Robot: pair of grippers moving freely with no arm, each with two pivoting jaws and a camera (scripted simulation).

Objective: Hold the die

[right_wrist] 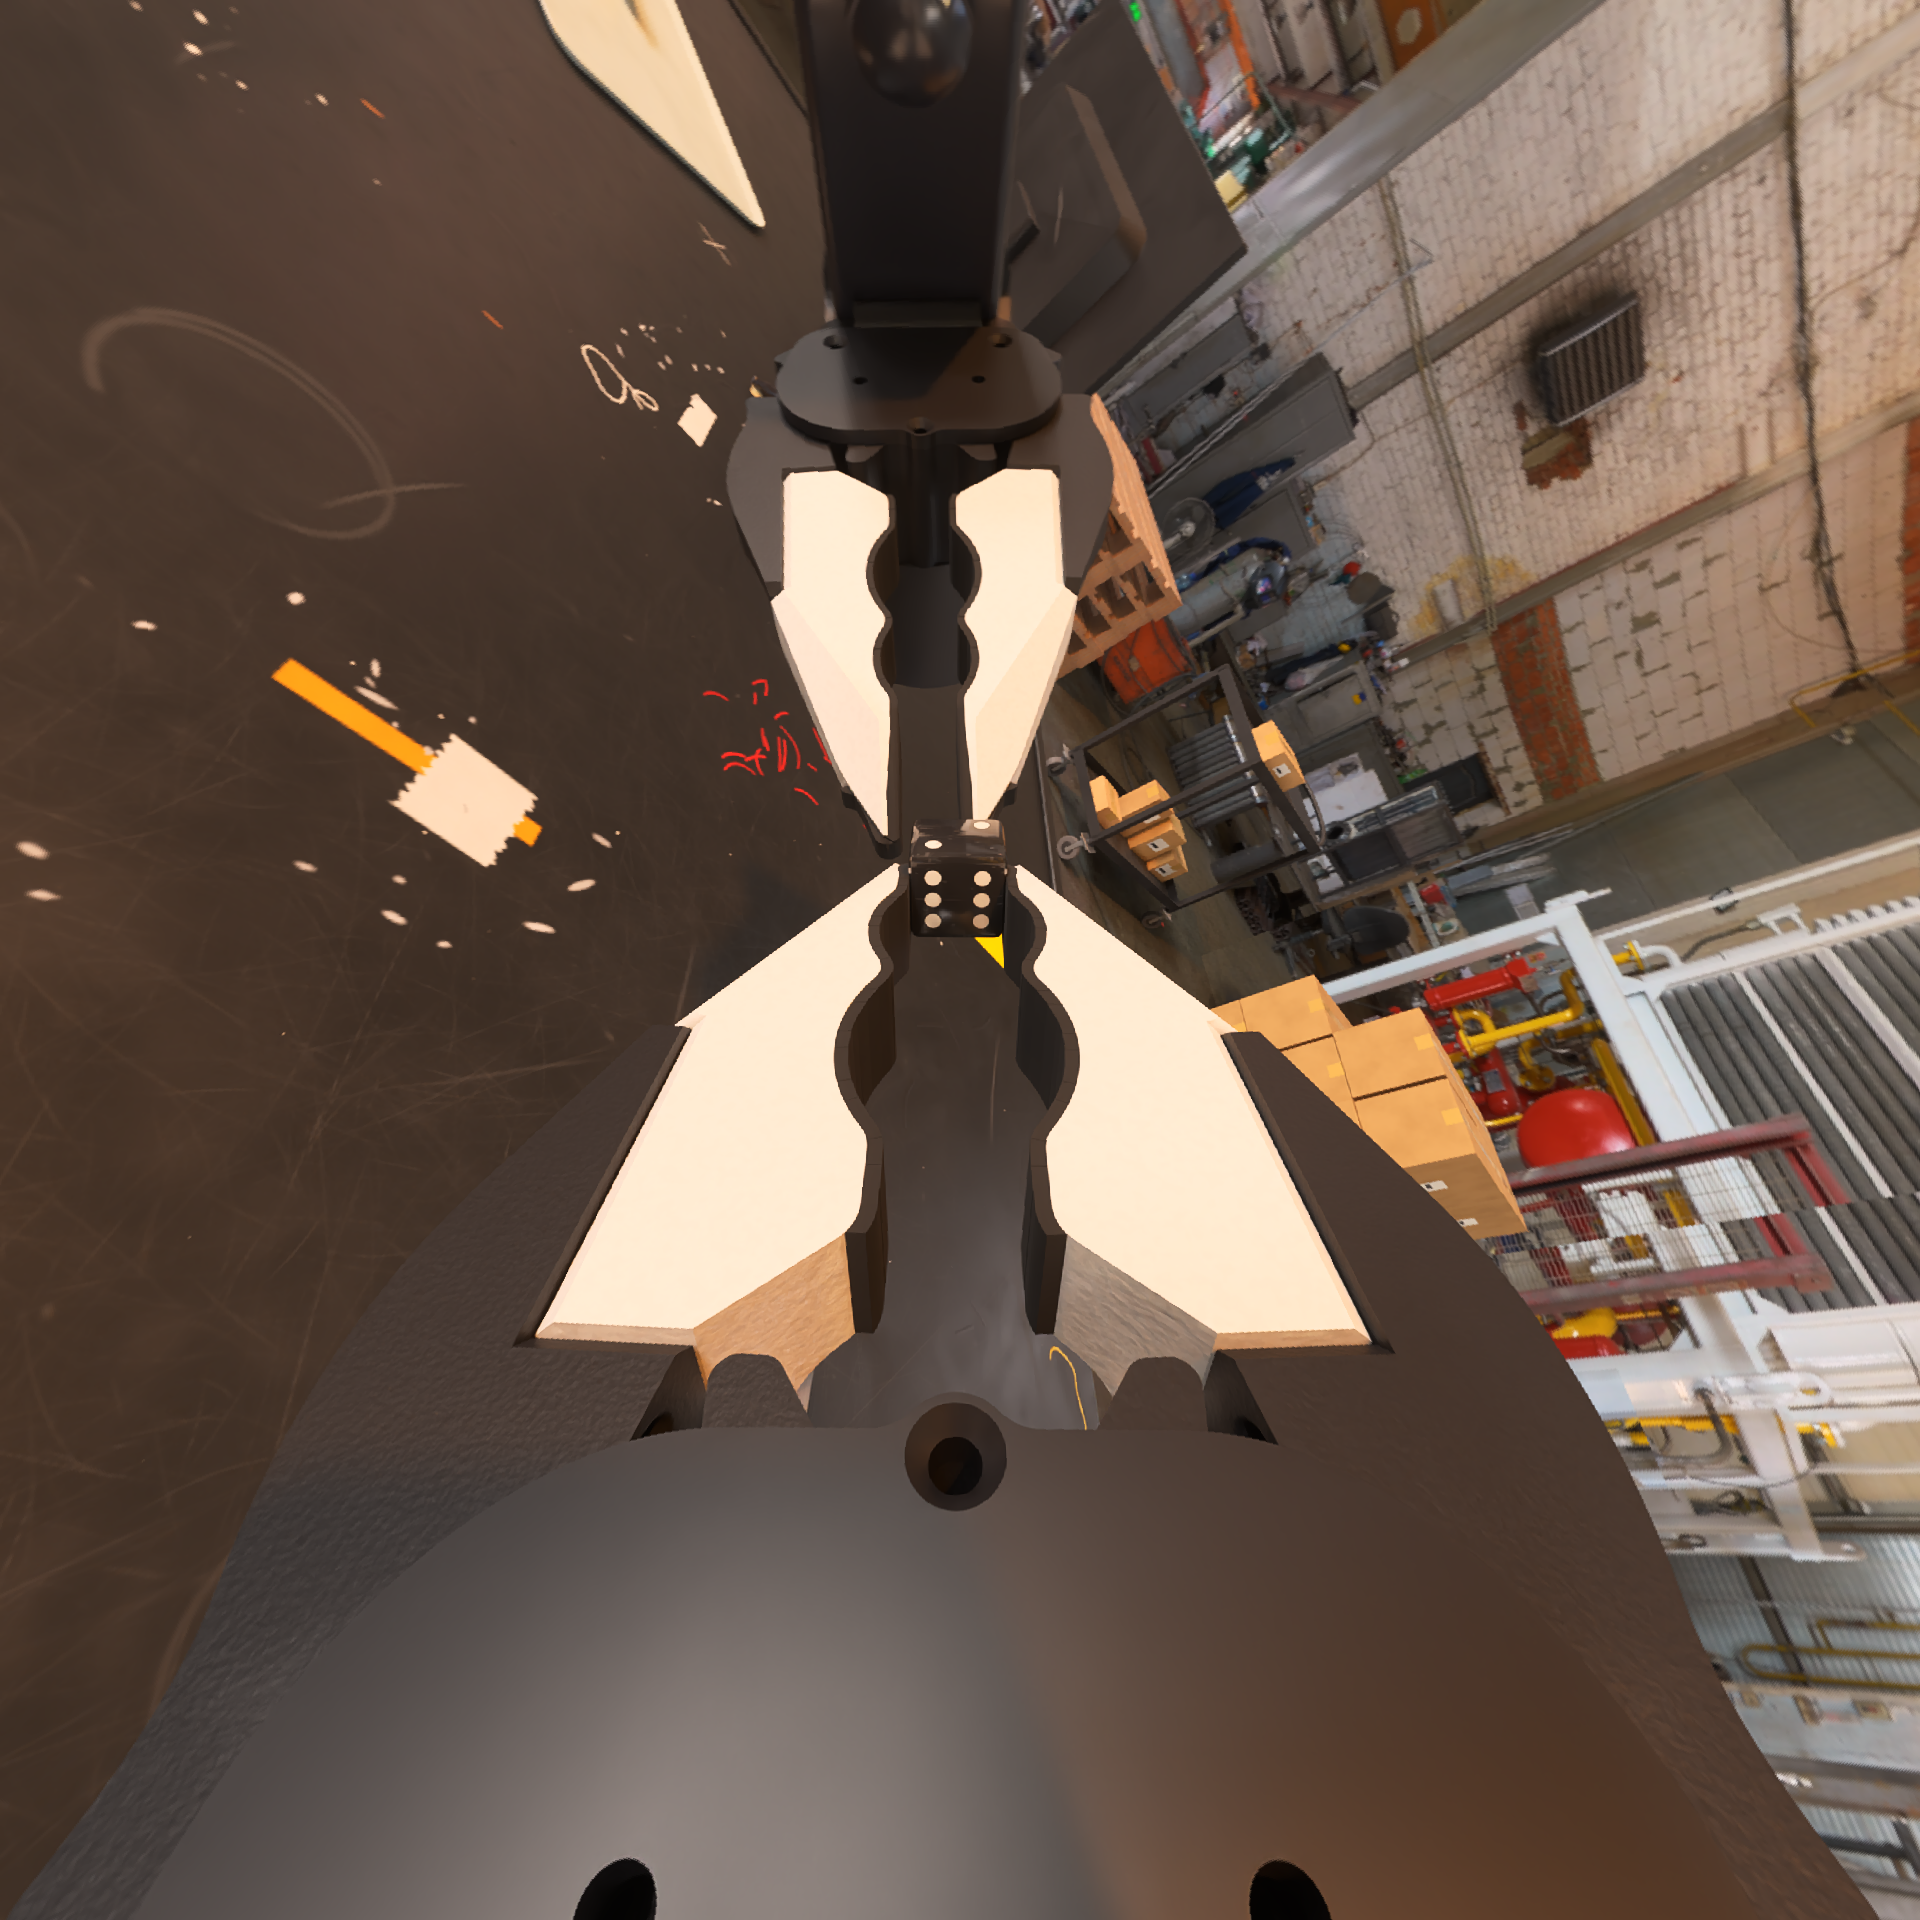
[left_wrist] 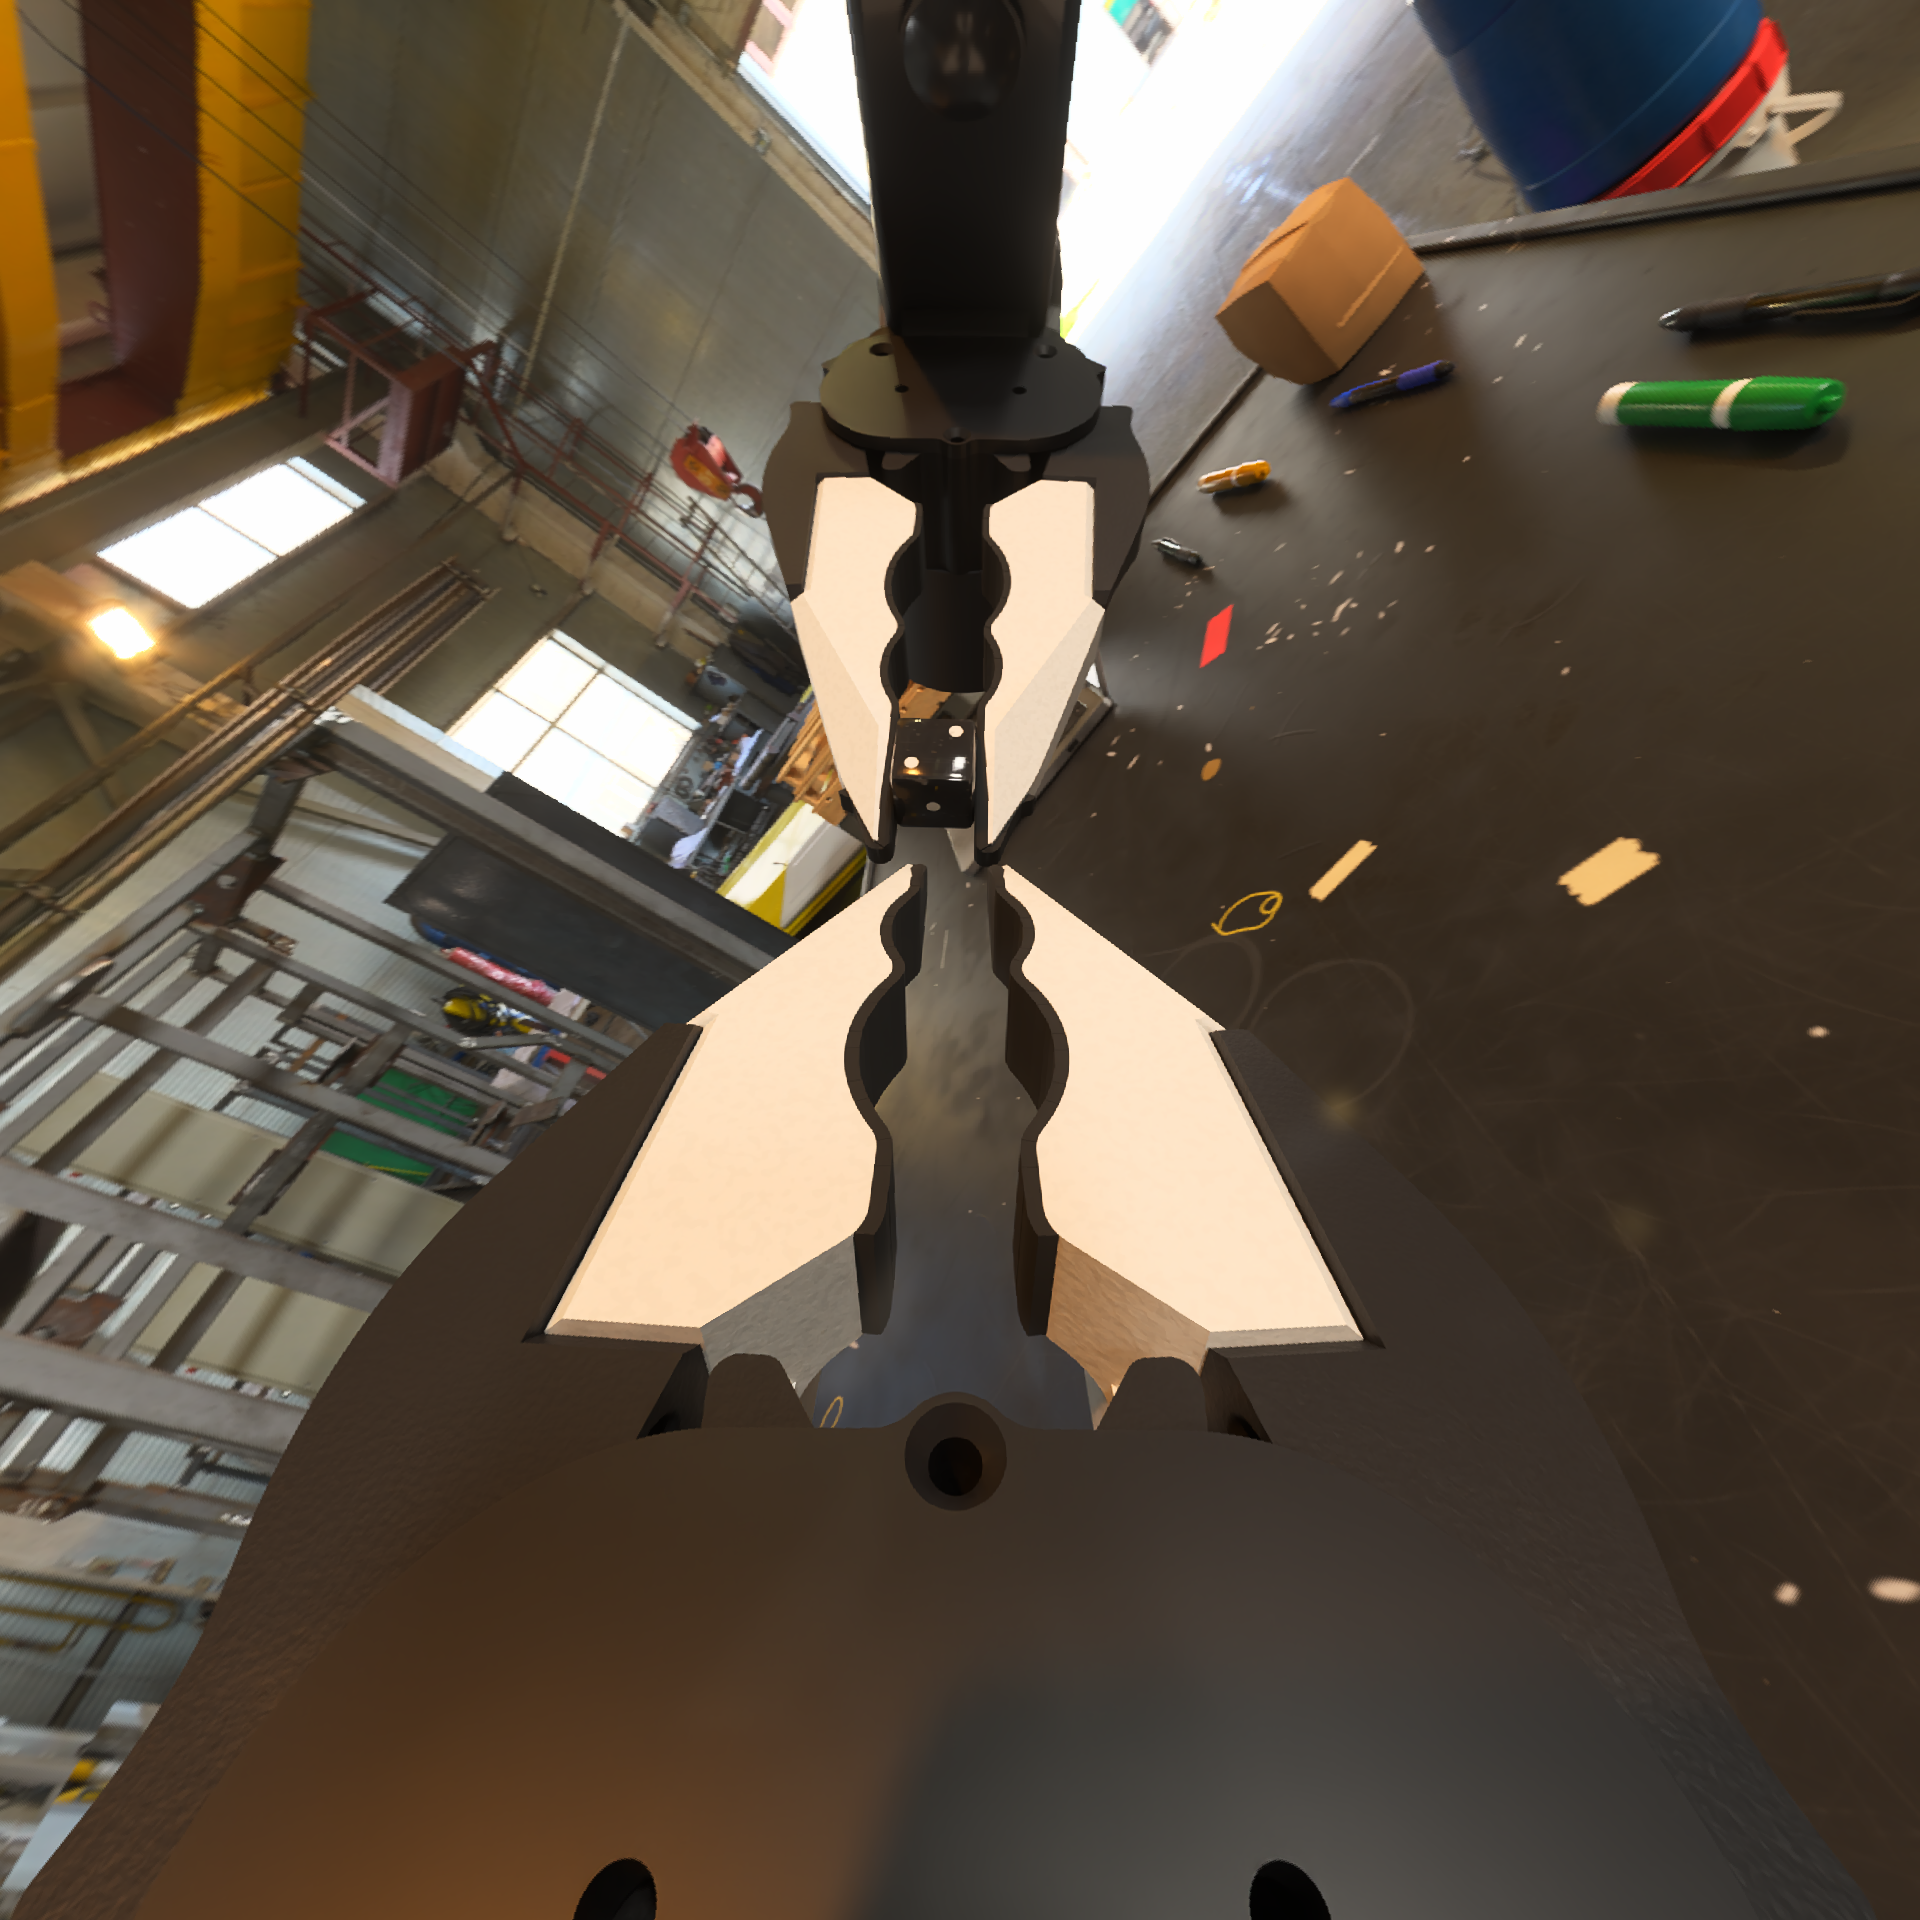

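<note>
A black die with white pips (right_wrist: pixel 956 896) sits clamped between the fingertips of my right gripper (right_wrist: pixel 958 878), which is shut on it above a dark table. In the left wrist view the die (left_wrist: pixel 933 774) shows between the tips of the right gripper (left_wrist: pixel 932 844), which faces me. My left gripper (left_wrist: pixel 956 871) points tip to tip at the right one, its jaws a die's width apart with nothing between them. Its tips end just short of the die. The left gripper also shows in the right wrist view (right_wrist: pixel 940 821), and I cannot tell whether it touches the die.
The scratched dark table (left_wrist: pixel 1558 1039) carries a cardboard box (left_wrist: pixel 1320 281), a green marker (left_wrist: pixel 1720 403), a blue pen (left_wrist: pixel 1392 384), a black pen (left_wrist: pixel 1787 301) and a small orange item (left_wrist: pixel 1233 476). A blue barrel (left_wrist: pixel 1590 94) stands beyond the table's edge.
</note>
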